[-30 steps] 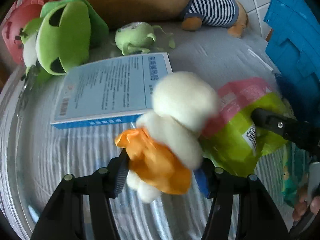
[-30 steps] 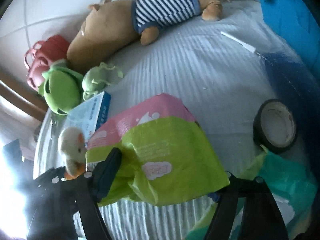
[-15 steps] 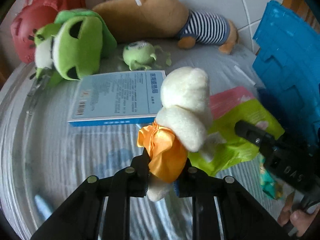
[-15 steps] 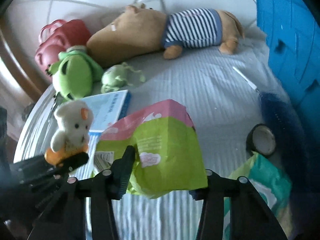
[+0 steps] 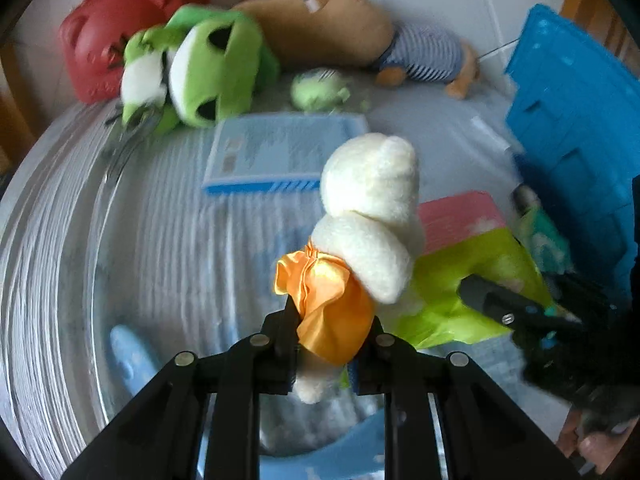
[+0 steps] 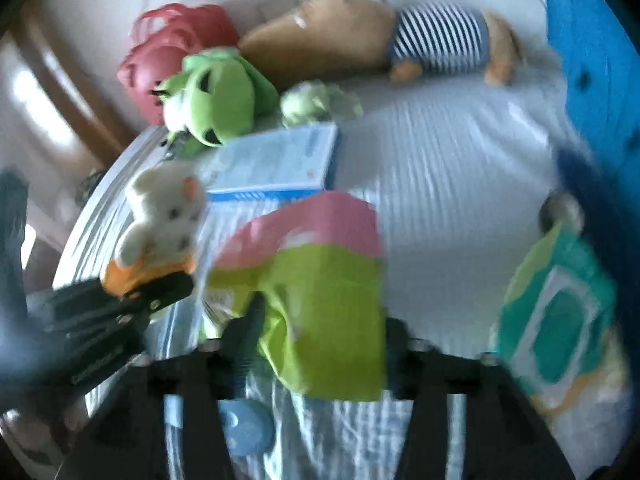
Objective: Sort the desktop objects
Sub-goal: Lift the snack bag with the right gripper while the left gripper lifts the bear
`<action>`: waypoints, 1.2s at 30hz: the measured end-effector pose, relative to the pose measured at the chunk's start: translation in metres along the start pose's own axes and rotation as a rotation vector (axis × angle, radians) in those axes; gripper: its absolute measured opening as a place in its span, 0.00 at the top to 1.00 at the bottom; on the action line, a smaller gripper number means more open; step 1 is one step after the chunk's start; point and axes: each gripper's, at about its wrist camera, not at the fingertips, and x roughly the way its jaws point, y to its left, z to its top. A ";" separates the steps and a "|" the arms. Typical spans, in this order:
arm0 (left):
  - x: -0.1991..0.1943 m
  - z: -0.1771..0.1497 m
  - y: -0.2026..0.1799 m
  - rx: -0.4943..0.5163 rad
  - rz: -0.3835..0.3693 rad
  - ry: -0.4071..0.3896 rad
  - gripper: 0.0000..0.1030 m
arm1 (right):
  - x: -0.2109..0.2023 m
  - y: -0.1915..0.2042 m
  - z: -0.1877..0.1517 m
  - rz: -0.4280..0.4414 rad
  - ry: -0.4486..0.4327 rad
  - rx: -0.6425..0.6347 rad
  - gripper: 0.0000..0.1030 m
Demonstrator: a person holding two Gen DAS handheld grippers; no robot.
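Presently, small cream plush bear in orange satin skirt [image 5: 368, 216] clamped at the skirt by left hand-held gripper [image 5: 326, 336], raised above white ribbed tabletop [image 5: 168, 240], lime-and-pink plastic pack [image 6: 320, 292] between jaws of right hand-held gripper [image 6: 320, 344], just been widening, grip indeterminate through blur, blue flat box [image 5: 280, 152] behind.

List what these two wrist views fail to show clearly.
- Blue box print: motion blur, both views.
- White bear's face: turned away in left view, smeared in right.
- Right gripper's hold on the green-pink packet: blur hides pad contact.
- Blue crate: cut by frame edge.
- Teal packet: label blurred.
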 end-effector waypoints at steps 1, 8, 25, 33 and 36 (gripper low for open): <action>0.007 -0.002 0.003 -0.010 0.007 0.019 0.82 | 0.008 -0.009 -0.001 0.026 0.013 0.048 0.39; 0.042 -0.009 0.009 -0.018 0.003 0.050 0.83 | 0.038 -0.029 0.004 0.084 0.031 0.168 0.24; -0.031 -0.009 0.009 0.002 -0.039 -0.058 0.84 | -0.038 0.061 -0.005 -0.029 -0.049 -0.075 0.73; 0.020 -0.034 0.025 -0.020 -0.019 0.076 0.84 | -0.024 0.034 -0.018 0.091 -0.050 0.091 0.22; 0.016 -0.032 0.022 -0.009 -0.046 0.042 0.84 | -0.015 0.027 -0.018 0.075 -0.035 0.108 0.22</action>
